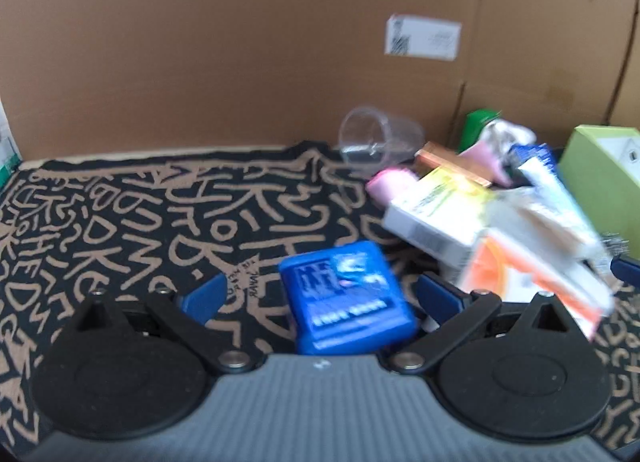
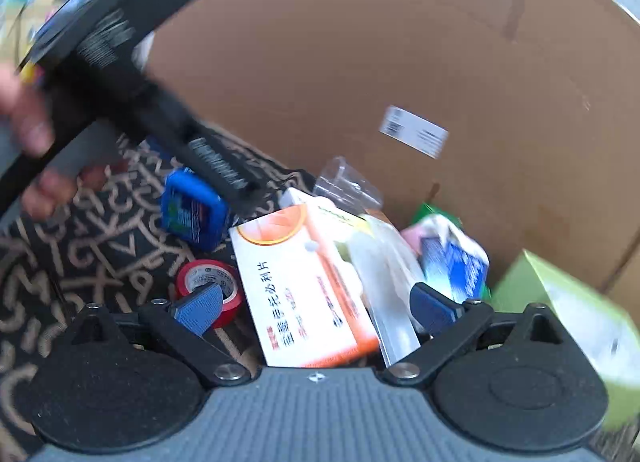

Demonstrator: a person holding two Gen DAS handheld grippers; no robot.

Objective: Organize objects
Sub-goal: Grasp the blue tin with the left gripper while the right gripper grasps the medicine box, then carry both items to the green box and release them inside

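Observation:
A blue flat case (image 1: 346,298) lies on the patterned black cloth (image 1: 120,221), between the wide-open fingers of my left gripper (image 1: 320,296), not gripped. It also shows in the right wrist view (image 2: 192,210), just under the left gripper's body (image 2: 132,73). My right gripper (image 2: 318,308) is open over an orange-and-white medicine box (image 2: 300,286) on a heap of boxes. A red tape roll (image 2: 208,282) lies by its left finger (image 2: 200,308).
A heap of boxes and packets (image 1: 492,213) lies right of the blue case. A clear plastic cup (image 1: 376,139) lies on its side behind it. A green box (image 1: 604,165) stands at far right. A cardboard wall (image 1: 240,41) closes the back.

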